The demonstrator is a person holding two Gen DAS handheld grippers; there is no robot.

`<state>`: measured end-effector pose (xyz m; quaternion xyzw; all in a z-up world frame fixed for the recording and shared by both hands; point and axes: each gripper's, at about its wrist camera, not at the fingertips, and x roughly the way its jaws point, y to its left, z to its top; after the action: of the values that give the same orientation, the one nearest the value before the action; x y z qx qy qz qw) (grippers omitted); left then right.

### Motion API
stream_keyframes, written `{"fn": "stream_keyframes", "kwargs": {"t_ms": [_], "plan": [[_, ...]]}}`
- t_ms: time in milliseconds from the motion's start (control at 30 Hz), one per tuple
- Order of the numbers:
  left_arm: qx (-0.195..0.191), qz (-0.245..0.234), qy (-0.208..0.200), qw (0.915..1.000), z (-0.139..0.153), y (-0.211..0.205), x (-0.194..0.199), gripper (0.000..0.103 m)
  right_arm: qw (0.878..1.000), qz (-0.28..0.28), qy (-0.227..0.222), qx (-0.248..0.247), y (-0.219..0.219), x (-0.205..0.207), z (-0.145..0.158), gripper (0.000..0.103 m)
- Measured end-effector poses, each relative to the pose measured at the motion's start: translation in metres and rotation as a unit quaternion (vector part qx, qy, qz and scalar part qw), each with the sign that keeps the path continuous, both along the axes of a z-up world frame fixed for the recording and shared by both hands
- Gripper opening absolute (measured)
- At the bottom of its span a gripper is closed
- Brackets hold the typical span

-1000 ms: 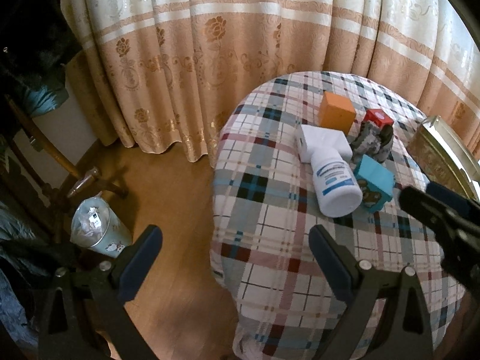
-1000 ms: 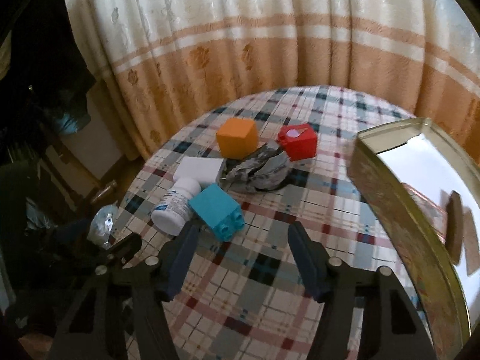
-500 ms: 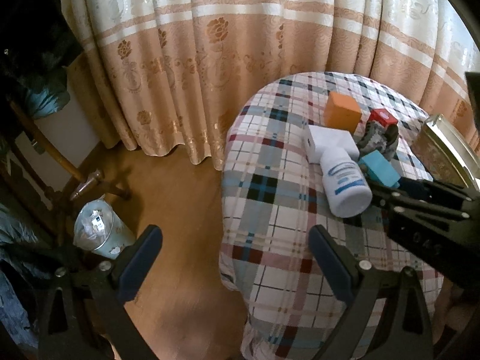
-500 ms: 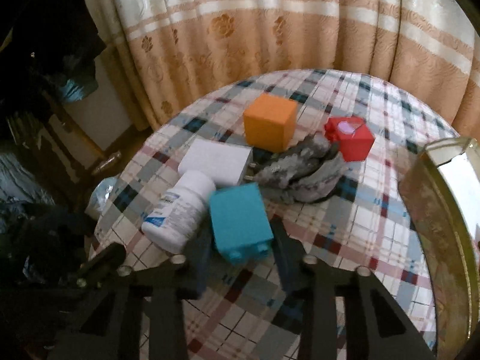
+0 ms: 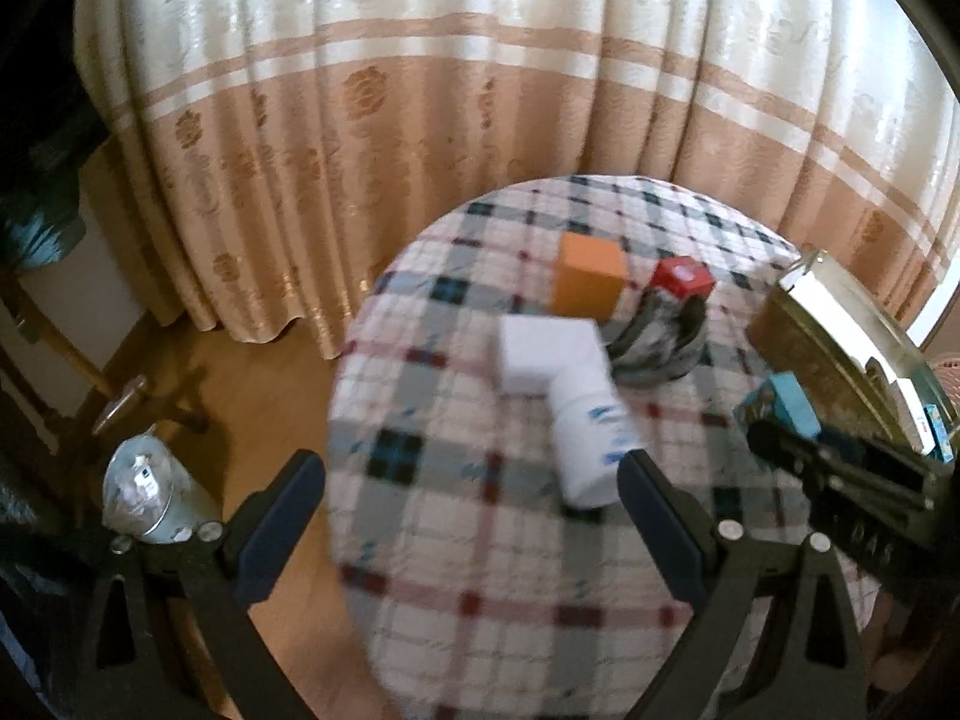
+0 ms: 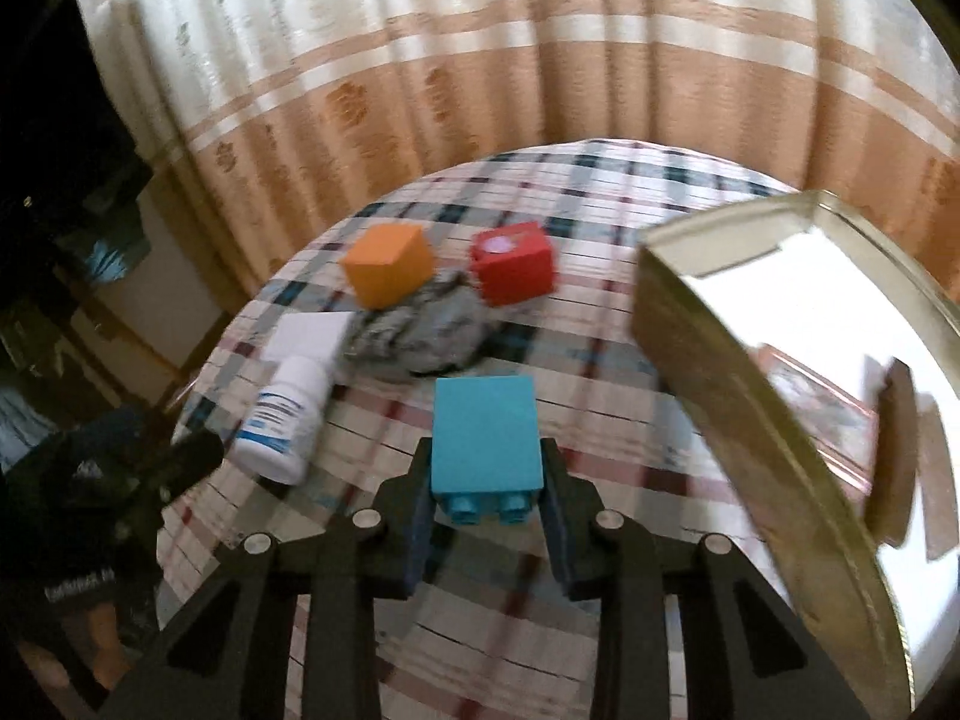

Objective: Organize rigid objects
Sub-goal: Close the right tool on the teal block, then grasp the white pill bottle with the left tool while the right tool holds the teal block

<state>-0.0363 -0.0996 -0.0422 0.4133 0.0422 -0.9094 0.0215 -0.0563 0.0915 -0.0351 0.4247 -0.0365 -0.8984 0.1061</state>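
Note:
My right gripper point(image 6: 485, 483) is shut on a teal toy brick point(image 6: 485, 433) and holds it above the plaid table, left of the gold tin point(image 6: 708, 384). The brick also shows in the left wrist view point(image 5: 786, 402). On the table lie an orange cube point(image 6: 389, 263), a red cube point(image 6: 513, 261), a white box point(image 6: 309, 337), a white pill bottle point(image 6: 282, 420) on its side and a crumpled grey cloth point(image 6: 420, 330). My left gripper point(image 5: 474, 510) is open and empty at the table's near left edge, in front of the bottle point(image 5: 591, 441).
The open gold tin point(image 5: 840, 354) stands at the table's right side with flat items inside. A patterned curtain point(image 5: 480, 120) hangs behind. On the wooden floor at left stand a small bin point(image 5: 141, 498) and dark furniture.
My right gripper closed on the teal brick, lifted it off the table and moved right toward the tin. The left gripper's view shifted slightly right; it stays open.

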Motion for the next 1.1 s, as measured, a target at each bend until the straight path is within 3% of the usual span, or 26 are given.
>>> {"fn": "stream_keyframes", "kwargs": {"t_ms": [233, 300, 367, 633, 833, 867, 933, 1000, 1100], "plan": [[-0.02, -0.02, -0.023, 0.9993, -0.006, 0.033, -0.029, 0.095, 1.0, -0.013, -0.011, -0.011, 0.012, 0.005, -0.012, 0.035], [-0.025, -0.02, -0.036, 0.9988, -0.012, 0.039, -0.037, 0.081, 1.0, -0.014, -0.011, -0.013, 0.012, 0.006, -0.013, 0.035], [-0.026, -0.016, -0.058, 0.9979, -0.02, 0.04, -0.043, 0.076, 1.0, -0.013, -0.011, -0.016, 0.013, 0.006, -0.014, 0.035], [-0.064, -0.012, -0.041, 0.997, -0.025, 0.047, -0.039, 0.072, 1.0, -0.012, -0.01, -0.011, 0.011, 0.006, -0.015, 0.035], [-0.026, -0.003, -0.028, 0.9993, -0.022, 0.035, -0.037, 0.064, 1.0, -0.012, -0.009, -0.016, 0.011, 0.007, -0.016, 0.035], [-0.021, -0.002, -0.025, 0.9995, -0.022, 0.033, -0.036, 0.06, 1.0, -0.012, -0.009, -0.016, 0.011, 0.007, -0.016, 0.035], [0.001, -0.005, -0.017, 0.9999, -0.021, 0.027, -0.032, 0.036, 1.0, -0.012, -0.009, -0.02, 0.012, 0.007, -0.016, 0.035], [0.043, -0.011, -0.022, 0.9988, -0.027, 0.019, -0.029, 0.035, 0.999, -0.013, -0.009, -0.029, 0.014, 0.007, -0.016, 0.035], [0.051, -0.013, -0.017, 0.9985, -0.027, 0.018, -0.024, 0.035, 0.999, -0.013, -0.009, -0.032, 0.015, 0.007, -0.016, 0.035]]}}
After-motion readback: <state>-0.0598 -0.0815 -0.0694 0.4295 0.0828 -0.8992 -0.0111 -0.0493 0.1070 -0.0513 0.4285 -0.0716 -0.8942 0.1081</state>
